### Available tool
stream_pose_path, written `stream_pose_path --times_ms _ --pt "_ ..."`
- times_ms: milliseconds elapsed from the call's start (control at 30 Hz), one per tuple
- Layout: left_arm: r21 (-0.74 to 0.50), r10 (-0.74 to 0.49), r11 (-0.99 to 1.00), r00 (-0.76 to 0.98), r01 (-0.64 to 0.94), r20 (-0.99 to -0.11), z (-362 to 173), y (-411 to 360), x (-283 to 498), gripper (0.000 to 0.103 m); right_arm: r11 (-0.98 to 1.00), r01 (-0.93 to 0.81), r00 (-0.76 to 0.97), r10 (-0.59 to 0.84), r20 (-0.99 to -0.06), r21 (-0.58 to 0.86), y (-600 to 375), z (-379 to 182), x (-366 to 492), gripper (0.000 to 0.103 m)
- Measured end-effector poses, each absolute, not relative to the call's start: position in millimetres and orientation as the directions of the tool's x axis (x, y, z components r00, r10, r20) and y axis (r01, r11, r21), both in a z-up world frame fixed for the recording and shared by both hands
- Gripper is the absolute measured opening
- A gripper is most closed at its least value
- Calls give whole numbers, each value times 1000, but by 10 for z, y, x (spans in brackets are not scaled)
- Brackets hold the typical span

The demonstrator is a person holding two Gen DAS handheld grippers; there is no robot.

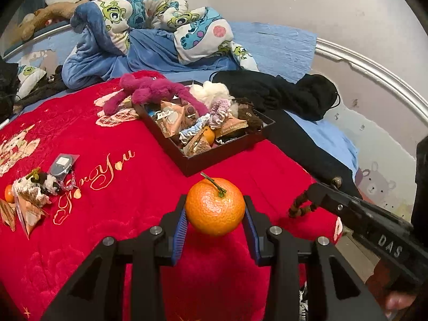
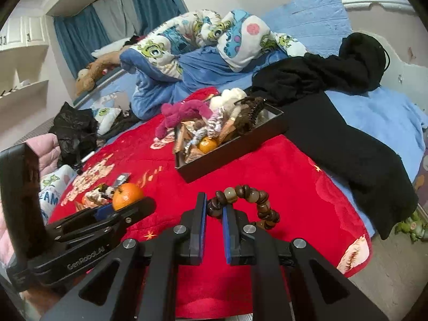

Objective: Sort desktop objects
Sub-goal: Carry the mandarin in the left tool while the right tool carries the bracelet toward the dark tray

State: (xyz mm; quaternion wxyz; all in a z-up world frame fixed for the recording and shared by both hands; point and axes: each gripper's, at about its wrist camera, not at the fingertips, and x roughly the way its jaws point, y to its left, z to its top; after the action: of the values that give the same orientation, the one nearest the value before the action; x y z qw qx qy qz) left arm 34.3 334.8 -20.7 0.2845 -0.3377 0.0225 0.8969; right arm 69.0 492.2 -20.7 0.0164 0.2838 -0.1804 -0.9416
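Note:
My left gripper (image 1: 215,214) is shut on an orange mandarin (image 1: 215,206) with a short stem, held above the red blanket (image 1: 133,187). My right gripper (image 2: 215,208) is shut on a brown bead bracelet (image 2: 256,200), whose loop hangs to the right of the fingers. Ahead lies a dark tray (image 1: 214,157) piled with snack packets, scrunchies, a second mandarin (image 1: 208,135) and a pink plush toy (image 1: 149,91). In the right wrist view the left gripper (image 2: 125,204) with its mandarin (image 2: 127,192) sits at the left, and the tray (image 2: 230,152) lies beyond.
At the blanket's left lie a grey pouch (image 1: 62,164), a small plush (image 1: 40,184), snack packets (image 1: 29,214) and a small orange fruit (image 1: 8,193). Black clothes (image 1: 281,91) lie right of the tray, a patterned quilt (image 1: 160,26) behind. The bed edge drops off at the right.

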Motion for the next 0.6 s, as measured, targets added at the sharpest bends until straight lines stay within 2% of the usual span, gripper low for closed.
stream_pose_path --times_ms 67,167,300,367,600 --pt "-170 498 -838 -598 -519 -627 -233 3348 294 40 -927 -88 -825 -137 -548 365 4935 -186 625 11" --pt "-185 502 -839 -597 -511 -625 -238 3382 248 39 -915 -81 -842 -149 -519 394 4951 -198 547 11" --pt "-142 485 -837 -595 -528 -641 -278 3489 198 40 -875 -105 -830 -185 -526 473 5020 -341 404 11" --pt "-137 483 -837 -597 -530 -640 -266 3499 154 39 -868 -91 -847 -191 -497 489 5036 -301 362 11" --pt "-207 506 -839 -582 -503 -637 -219 3546 -180 39 -923 -127 -885 -60 -462 363 5124 -131 172 11"
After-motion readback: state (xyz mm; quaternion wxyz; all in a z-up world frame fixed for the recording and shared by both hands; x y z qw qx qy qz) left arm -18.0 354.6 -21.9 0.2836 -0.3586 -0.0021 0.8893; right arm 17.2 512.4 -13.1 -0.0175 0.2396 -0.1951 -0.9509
